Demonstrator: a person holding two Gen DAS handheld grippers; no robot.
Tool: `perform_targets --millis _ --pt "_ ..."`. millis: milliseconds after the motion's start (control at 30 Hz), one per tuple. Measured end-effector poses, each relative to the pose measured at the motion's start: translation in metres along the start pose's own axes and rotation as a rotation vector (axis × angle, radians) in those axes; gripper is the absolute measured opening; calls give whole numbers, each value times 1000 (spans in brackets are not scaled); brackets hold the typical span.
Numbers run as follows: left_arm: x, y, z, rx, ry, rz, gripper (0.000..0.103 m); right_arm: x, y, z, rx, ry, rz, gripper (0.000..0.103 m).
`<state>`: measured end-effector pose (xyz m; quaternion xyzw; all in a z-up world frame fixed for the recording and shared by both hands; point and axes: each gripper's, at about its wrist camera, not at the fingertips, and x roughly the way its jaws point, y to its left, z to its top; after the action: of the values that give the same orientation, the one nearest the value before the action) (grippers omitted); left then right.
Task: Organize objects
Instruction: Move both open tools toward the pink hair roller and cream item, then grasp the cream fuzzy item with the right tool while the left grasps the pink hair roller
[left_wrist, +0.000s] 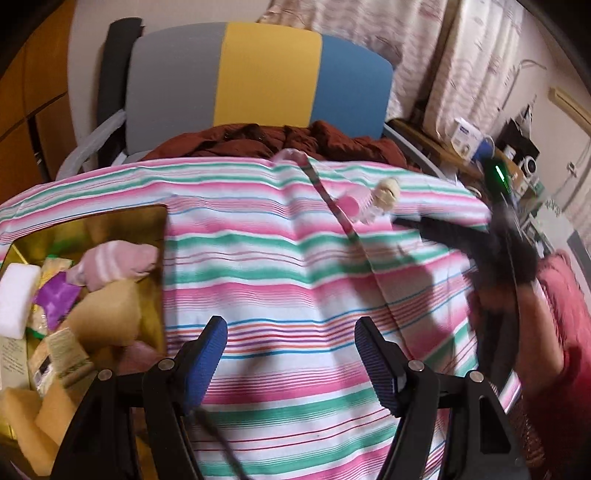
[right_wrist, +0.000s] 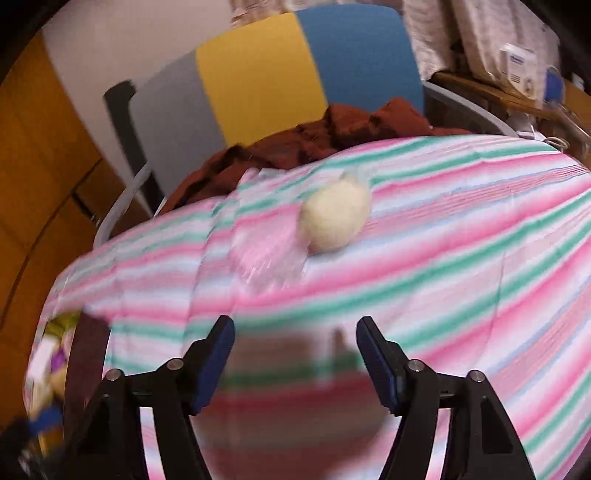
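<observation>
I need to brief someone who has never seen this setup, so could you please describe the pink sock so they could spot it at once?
Start at the striped cloth covering the table, then look to its left edge, where a gold box sits open. The pink sock lies rolled on top of the clutter inside. Unlike the yellow sponges beside it, it is soft pink with pale stripes.

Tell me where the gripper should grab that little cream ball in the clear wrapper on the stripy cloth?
Probably best around the round cream ball itself, not the clear wrapper, which looks flimsy and would likely slip. The right gripper is open and already faces it, so come straight forward and down from the near side, one finger on each side of its widest part.
</observation>
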<state>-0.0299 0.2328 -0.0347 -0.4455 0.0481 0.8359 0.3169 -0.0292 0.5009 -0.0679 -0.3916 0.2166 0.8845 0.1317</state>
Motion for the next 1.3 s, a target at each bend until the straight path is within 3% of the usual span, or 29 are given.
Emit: perform_targets --millis 133,300,367,633,1100,1233,1300 --pt "9 -9 0 24 10 2 73 28 -12 39 73 -20 3 74" --pt "18 -13 6 28 25 12 73 65 -25 67 167 23 18 74" --pt "22 -15 11 36 28 21 73 74 -31 67 184 47 20 64" --pt "52 -37 37 76 31 10 73 57 -58 55 177 60 99 46" --pt "133 -92 93 213 54 58 73 2 -127 10 289 96 108 44" --pt "156 -103 109 245 53 95 73 1 -140 0 360 94 157 44" --pt "164 -107 116 261 45 119 73 1 -137 3 338 92 147 44"
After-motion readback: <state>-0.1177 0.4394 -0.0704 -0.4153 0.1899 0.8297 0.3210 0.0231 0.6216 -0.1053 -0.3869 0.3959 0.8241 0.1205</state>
